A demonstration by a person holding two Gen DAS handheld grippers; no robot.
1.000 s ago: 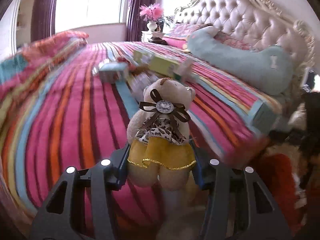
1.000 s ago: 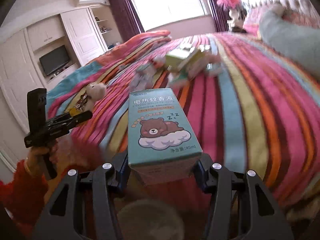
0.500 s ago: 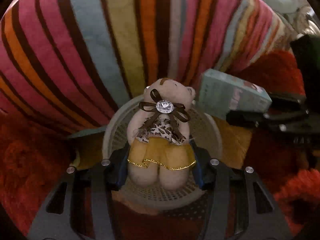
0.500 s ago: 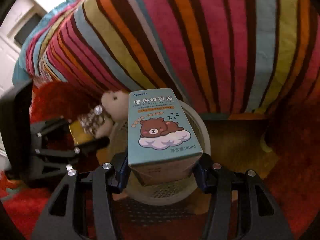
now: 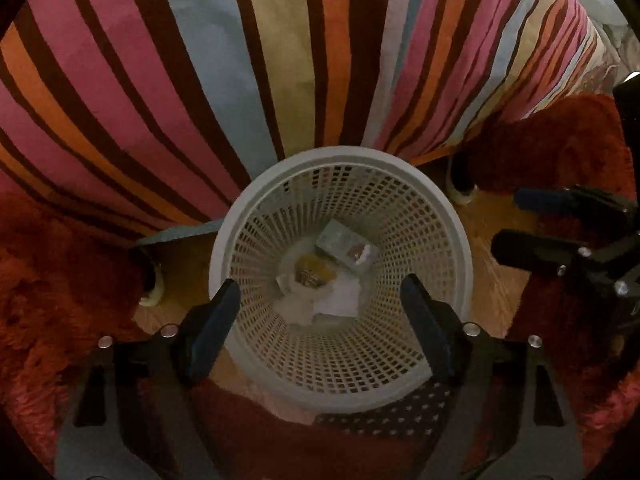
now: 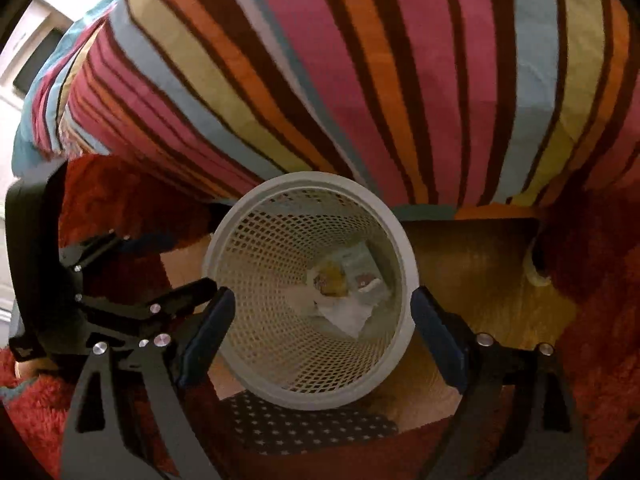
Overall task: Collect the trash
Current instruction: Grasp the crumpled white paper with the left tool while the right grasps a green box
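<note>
striped bedspread behind white mesh bin, teal box inside, label unreadable, left gripper and right gripper spread empty

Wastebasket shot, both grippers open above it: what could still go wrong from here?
1. The left gripper and right gripper hang close together over the white mesh wastebasket; lifting away carelessly, they could knock each other or clip its rim.
2. The basket sits tight against the striped bedspread, so a nudge might tip it and spill the teal box and the plush bear.
</note>
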